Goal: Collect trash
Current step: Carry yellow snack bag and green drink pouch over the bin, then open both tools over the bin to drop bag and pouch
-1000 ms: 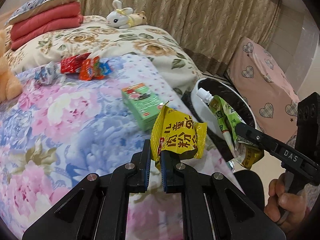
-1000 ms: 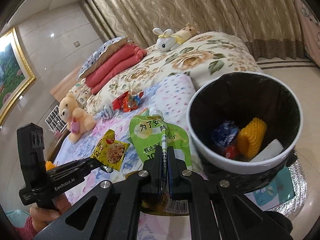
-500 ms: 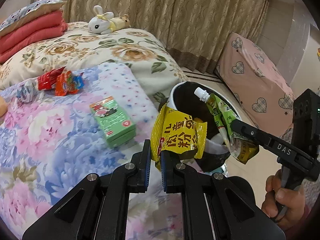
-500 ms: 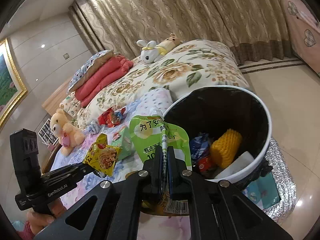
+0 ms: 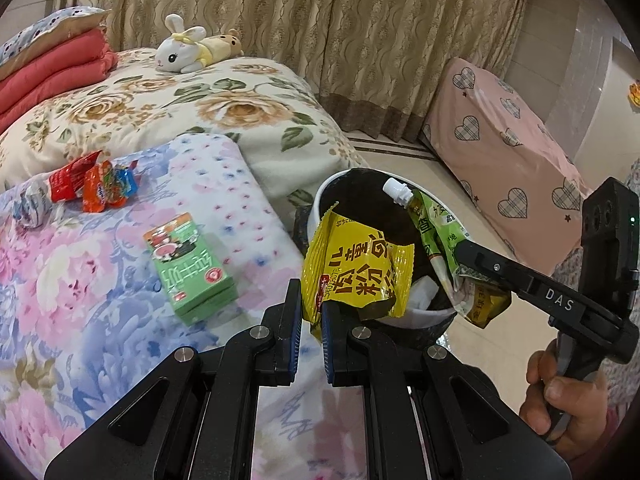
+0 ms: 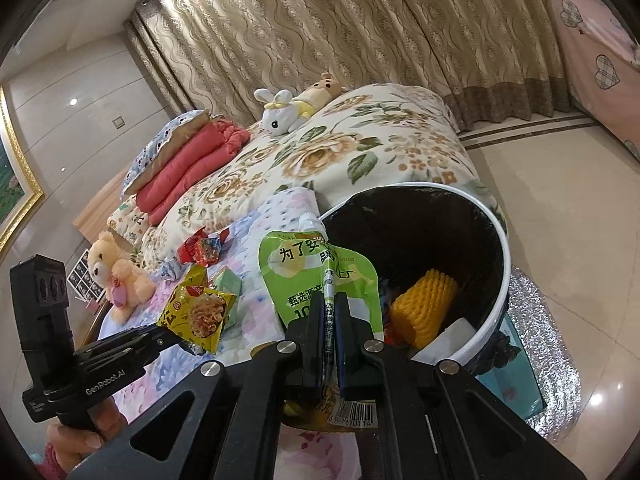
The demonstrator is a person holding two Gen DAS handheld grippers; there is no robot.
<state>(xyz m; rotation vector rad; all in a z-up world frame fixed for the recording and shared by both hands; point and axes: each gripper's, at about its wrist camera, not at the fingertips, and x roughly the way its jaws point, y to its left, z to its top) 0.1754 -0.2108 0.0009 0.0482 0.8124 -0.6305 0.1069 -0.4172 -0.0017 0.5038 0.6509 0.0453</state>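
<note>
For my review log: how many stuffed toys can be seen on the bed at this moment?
3. A white bunny and a small bear plush lie together on the rose bedspread near the curtain; a cream teddy bear sits at the bed's far edge. Others may be out of view.

Place: a home bedroom.
Evidence: floral-quilted bed [image 5: 168, 112], plush rabbit [image 5: 180, 50], folded red blankets [image 5: 48, 76] upper left, curtains [image 5: 320, 20].

Both hands have swung away from the bed toward the bin [image 5: 320, 204]. A second ago the yellow packet [image 5: 356, 272] in the left gripper [image 5: 311, 320] hung over the bedspread; now it hangs over the bin's near rim. The green pouch [image 6: 316, 276] in the right gripper [image 6: 329, 332] has shifted from beside the bin to its rim.
</note>
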